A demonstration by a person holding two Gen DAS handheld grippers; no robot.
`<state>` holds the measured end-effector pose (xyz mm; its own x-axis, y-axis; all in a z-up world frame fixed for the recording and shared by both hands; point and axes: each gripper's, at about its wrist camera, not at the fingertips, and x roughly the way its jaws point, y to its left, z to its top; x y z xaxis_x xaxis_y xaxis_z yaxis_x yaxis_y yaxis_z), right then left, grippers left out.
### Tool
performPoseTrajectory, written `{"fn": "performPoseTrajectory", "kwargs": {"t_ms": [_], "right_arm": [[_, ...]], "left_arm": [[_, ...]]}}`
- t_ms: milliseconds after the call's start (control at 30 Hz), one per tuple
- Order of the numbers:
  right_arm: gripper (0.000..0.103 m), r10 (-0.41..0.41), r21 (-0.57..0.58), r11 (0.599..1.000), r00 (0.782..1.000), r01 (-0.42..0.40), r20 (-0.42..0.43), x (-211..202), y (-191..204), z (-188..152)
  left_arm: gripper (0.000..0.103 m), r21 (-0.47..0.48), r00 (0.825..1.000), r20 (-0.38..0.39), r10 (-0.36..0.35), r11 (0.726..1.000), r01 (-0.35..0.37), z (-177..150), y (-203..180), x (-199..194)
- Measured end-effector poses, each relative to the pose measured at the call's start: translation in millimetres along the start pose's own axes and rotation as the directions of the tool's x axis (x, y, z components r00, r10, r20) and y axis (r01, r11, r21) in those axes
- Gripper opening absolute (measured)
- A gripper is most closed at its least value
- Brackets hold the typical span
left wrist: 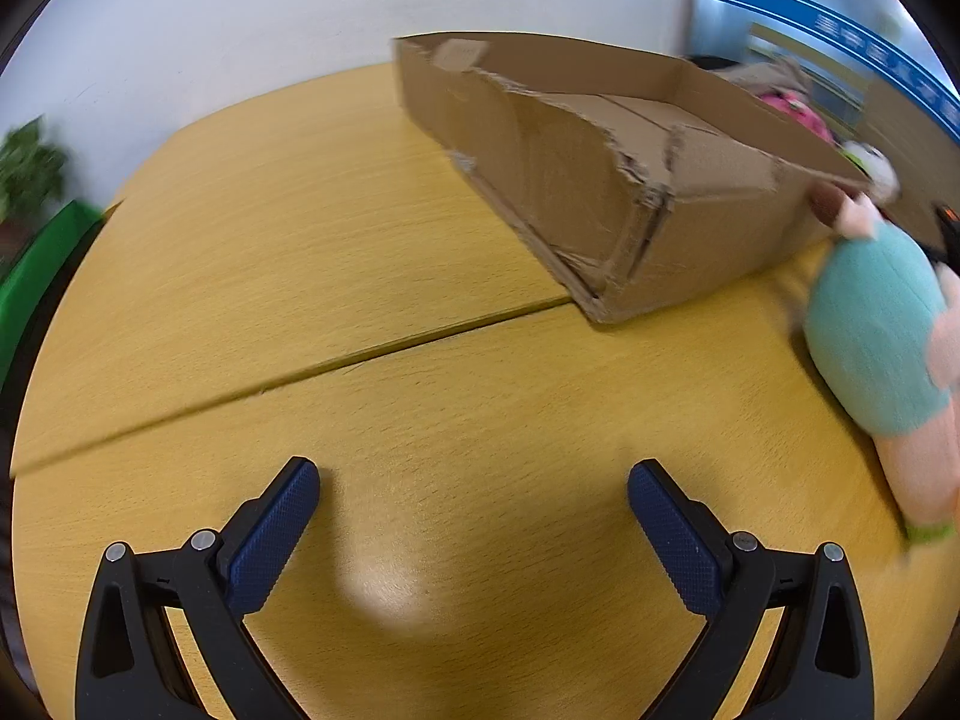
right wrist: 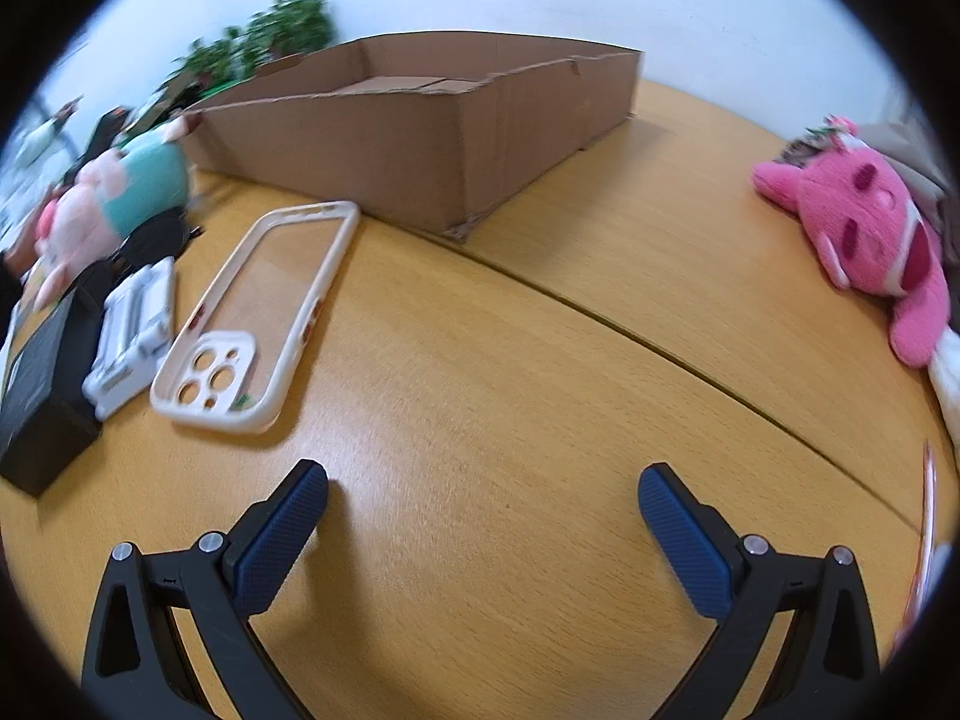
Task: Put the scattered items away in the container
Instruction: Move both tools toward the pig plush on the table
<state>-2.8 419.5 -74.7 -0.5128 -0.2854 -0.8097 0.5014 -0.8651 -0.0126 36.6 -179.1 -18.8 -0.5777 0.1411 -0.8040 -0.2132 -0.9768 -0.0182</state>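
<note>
A shallow torn cardboard box [left wrist: 600,180] sits on the wooden table; it also shows in the right wrist view [right wrist: 420,144], and looks empty inside. A teal and pink plush [left wrist: 876,330] lies right of the box; it shows at far left in the right wrist view [right wrist: 120,192]. A white phone case [right wrist: 258,312], a white folded stand [right wrist: 132,336] and a black box [right wrist: 42,396] lie left of my right gripper. A pink plush [right wrist: 870,234] lies at right. My left gripper [left wrist: 474,480] is open and empty above bare table. My right gripper [right wrist: 483,486] is open and empty.
The table [right wrist: 510,360] has a seam running across it. A green plant [right wrist: 264,36] stands behind the box against a white wall. A red and white flat item [right wrist: 924,540] lies at the right edge. A green object [left wrist: 36,282] is at the table's left.
</note>
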Motion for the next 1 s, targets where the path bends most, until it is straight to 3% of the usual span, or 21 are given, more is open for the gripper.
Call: {"fn": "performPoseTrajectory", "kwargs": {"t_ms": [100, 267, 367, 500, 533, 600, 667, 767, 867, 1000], "right_arm": [[0.103, -0.088, 0.115, 0.989, 0.996, 0.088, -0.005, 1, 9, 0], [0.103, -0.131, 0.179, 0.975, 0.991, 0.131, -0.013, 9, 12, 10], [0.103, -0.206, 0.285, 0.936, 0.978, 0.206, -0.031, 12, 17, 15], [0.102, -0.247, 0.344, 0.903, 0.966, 0.258, -0.074, 8, 37, 9], [0.102, -0.267, 0.392, 0.875, 0.959, 0.283, -0.096, 2, 43, 5], [0.098, -0.291, 0.456, 0.850, 0.957, 0.264, -0.012, -23, 57, -2], [0.099, -0.294, 0.471, 0.858, 0.949, 0.207, 0.118, -59, 87, -4], [0.099, -0.327, 0.417, 0.876, 0.933, 0.241, 0.147, -88, 133, 7], [0.099, -0.292, 0.317, 0.920, 0.943, 0.230, 0.161, -93, 179, 26], [0.099, -0.220, 0.226, 0.959, 0.954, 0.173, 0.204, -96, 232, 39]], "left_arm": [[0.103, -0.110, 0.996, 0.000, 0.087, 0.990, -0.086, -4, -21, 7], [0.103, -0.159, 0.993, -0.004, 0.119, 0.980, -0.118, 0, -30, 6], [0.103, -0.199, 0.989, -0.011, 0.147, 0.969, -0.146, -10, -38, 12], [0.103, -0.222, 0.988, -0.046, 0.145, 0.963, -0.152, -22, -63, 7], [0.103, -0.236, 0.992, -0.023, 0.125, 0.963, -0.127, -26, -72, 1], [0.103, -0.264, 0.992, 0.085, 0.090, 0.962, -0.065, -35, -99, -28], [0.103, -0.254, 0.982, 0.174, 0.073, 0.967, -0.027, -39, -131, -63], [0.103, -0.222, 0.967, 0.247, 0.060, 0.975, -0.004, -32, -172, -98], [0.103, -0.184, 0.965, 0.264, -0.010, 0.981, 0.060, -18, -216, -115], [0.103, -0.145, 0.968, 0.231, -0.098, 0.980, 0.134, 0, -247, -115]]}}
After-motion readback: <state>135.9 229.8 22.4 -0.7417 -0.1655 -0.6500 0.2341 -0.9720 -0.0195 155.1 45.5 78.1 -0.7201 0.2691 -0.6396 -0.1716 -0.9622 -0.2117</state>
